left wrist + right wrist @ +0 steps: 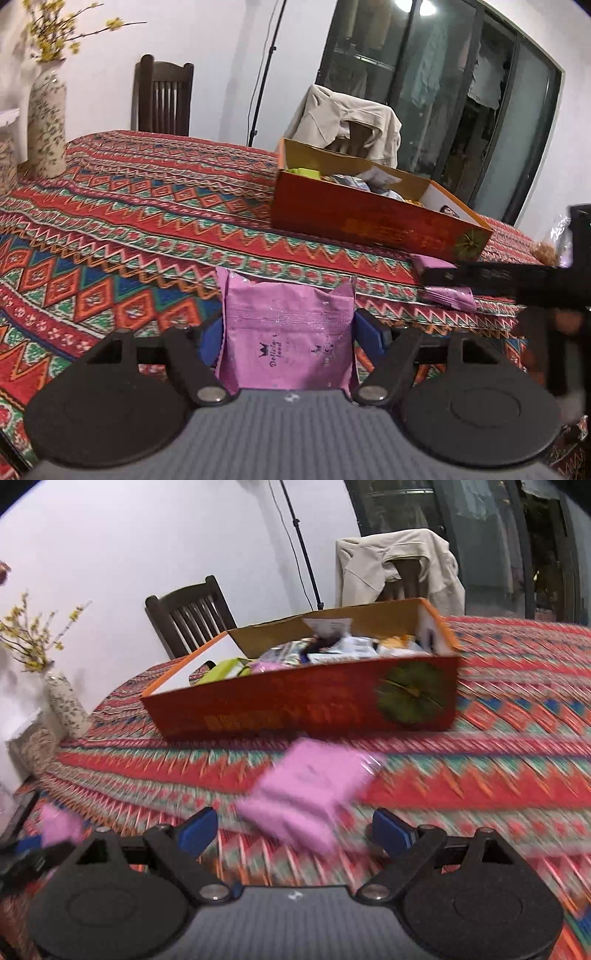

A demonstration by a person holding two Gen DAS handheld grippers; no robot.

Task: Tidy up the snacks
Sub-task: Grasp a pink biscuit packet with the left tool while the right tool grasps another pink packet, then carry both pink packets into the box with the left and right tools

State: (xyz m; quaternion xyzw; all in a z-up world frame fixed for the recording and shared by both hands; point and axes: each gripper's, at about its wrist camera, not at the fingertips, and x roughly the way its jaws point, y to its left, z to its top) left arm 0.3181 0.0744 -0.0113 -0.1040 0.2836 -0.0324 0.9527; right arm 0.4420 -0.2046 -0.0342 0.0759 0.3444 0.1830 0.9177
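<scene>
My left gripper (290, 332) is shut on a pink snack packet (288, 317), its blue pads pressing both sides, low over the patterned tablecloth (147, 221). An open orange box (369, 221) with several snacks inside stands ahead to the right. My right gripper (295, 829) stands open, with nothing gripped. Two or more blurred pink packets (306, 786) lie on the cloth just beyond its fingers, in front of the orange box (295, 705). In the left wrist view the right gripper's dark finger (491, 280) lies over those pink packets (448, 297). The left gripper's packet (59, 823) shows at lower left.
A flowered vase (46, 122) with yellow blossoms stands at the table's far left. A dark wooden chair (162, 96) and a chair draped with a beige jacket (351, 118) sit behind the table. A light stand (262, 85) and glass doors (461, 92) are farther back.
</scene>
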